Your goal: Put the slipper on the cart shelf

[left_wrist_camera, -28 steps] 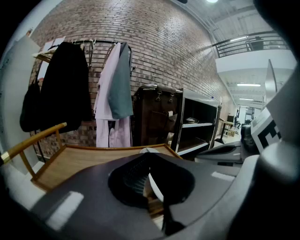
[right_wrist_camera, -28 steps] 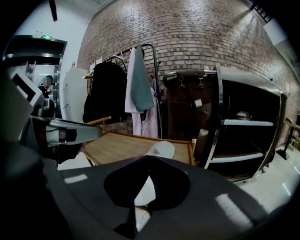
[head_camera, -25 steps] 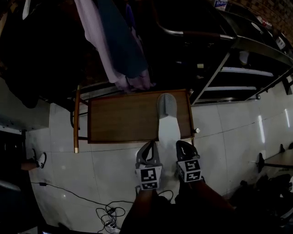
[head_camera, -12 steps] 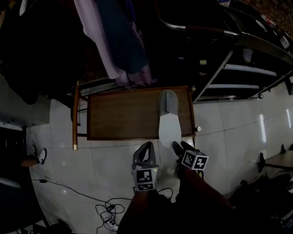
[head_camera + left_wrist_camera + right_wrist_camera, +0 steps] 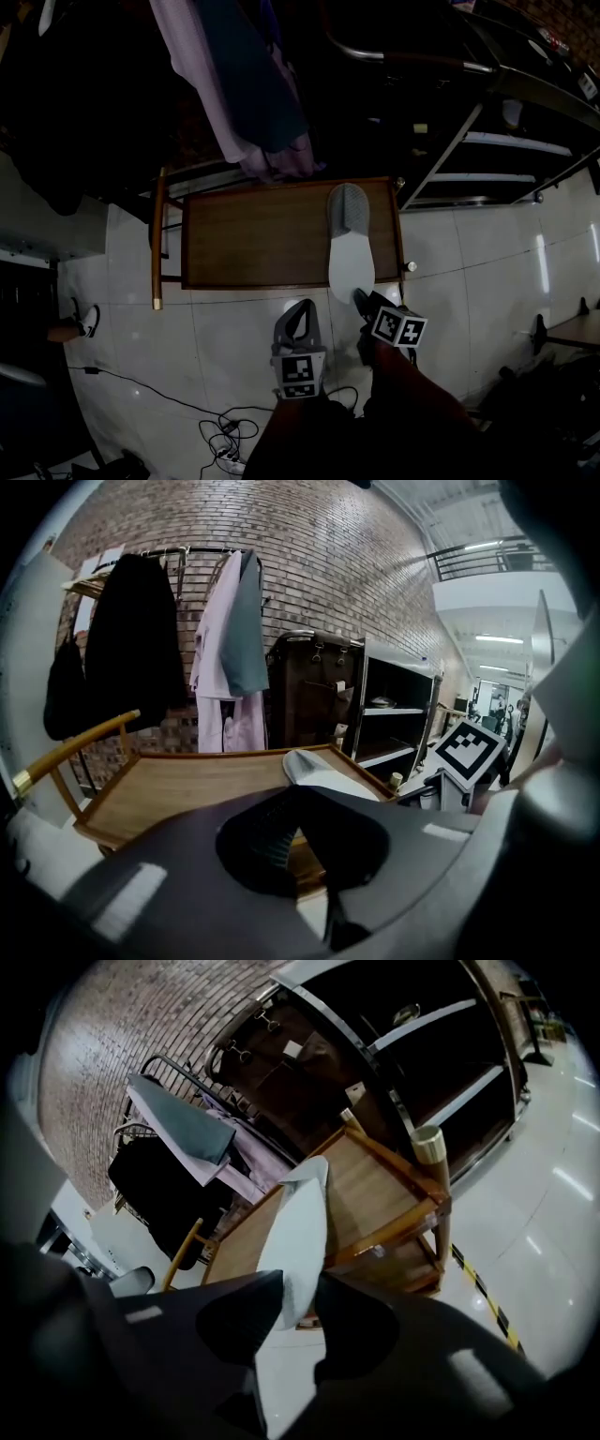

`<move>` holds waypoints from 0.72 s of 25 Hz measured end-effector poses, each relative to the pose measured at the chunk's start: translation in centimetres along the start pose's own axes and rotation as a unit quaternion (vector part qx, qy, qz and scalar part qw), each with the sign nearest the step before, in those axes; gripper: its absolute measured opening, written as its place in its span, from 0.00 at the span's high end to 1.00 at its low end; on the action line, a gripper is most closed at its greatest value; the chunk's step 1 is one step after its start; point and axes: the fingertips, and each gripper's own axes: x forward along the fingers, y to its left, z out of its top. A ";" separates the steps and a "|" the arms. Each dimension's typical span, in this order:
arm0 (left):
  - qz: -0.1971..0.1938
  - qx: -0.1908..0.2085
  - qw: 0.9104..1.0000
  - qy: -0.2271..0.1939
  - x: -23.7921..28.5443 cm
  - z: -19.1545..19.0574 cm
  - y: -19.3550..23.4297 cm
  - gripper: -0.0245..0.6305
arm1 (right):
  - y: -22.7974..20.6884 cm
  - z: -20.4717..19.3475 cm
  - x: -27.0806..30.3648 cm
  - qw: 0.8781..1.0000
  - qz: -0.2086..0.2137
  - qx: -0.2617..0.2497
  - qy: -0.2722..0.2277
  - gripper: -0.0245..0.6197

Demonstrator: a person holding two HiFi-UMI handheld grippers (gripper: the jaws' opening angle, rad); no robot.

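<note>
A pale grey slipper (image 5: 349,251) lies on the right side of the cart's wooden top shelf (image 5: 253,234), toe toward the far rim, heel hanging over the near edge. My right gripper (image 5: 364,302) is rolled onto its side at that heel. Its jaws are closing, and the heel (image 5: 298,1232) sits between them, touched on both sides. My left gripper (image 5: 301,311) hangs shut and empty over the floor, just left of the heel and short of the cart. In the left gripper view the slipper (image 5: 319,772) rests near the shelf's (image 5: 178,785) right rim.
Garments on a rack (image 5: 253,94) hang over the cart's far side. Black metal shelving (image 5: 506,141) stands at the right. The cart's brass-tipped handle (image 5: 156,239) runs along its left. Cables (image 5: 225,436) lie on the tiled floor near my feet.
My right gripper has rolled onto its side and taken the slipper's heel between its jaws. The left gripper has drawn back slightly toward me. The slipper has barely shifted.
</note>
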 end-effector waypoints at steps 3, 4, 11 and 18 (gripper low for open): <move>-0.002 0.002 1.000 -0.002 0.1 0.1 -0.1 0.94 | 0.7 0.8 -0.9 0.999 -0.002 -0.033 -0.020 0.87; -0.003 0.003 1.000 -0.003 0.1 0.2 -0.2 0.94 | 1.1 1.3 -1.3 0.998 -0.004 -0.049 -0.026 0.89; -0.019 0.015 1.000 -0.014 0.3 2.0 -1.7 0.94 | 2.6 4.3 -6.2 0.993 0.009 -0.087 -0.076 0.90; -0.052 0.044 0.997 -0.040 1.8 6.2 -4.8 0.94 | 1.5 7.2 -13.0 0.989 0.001 -0.080 -0.123 0.90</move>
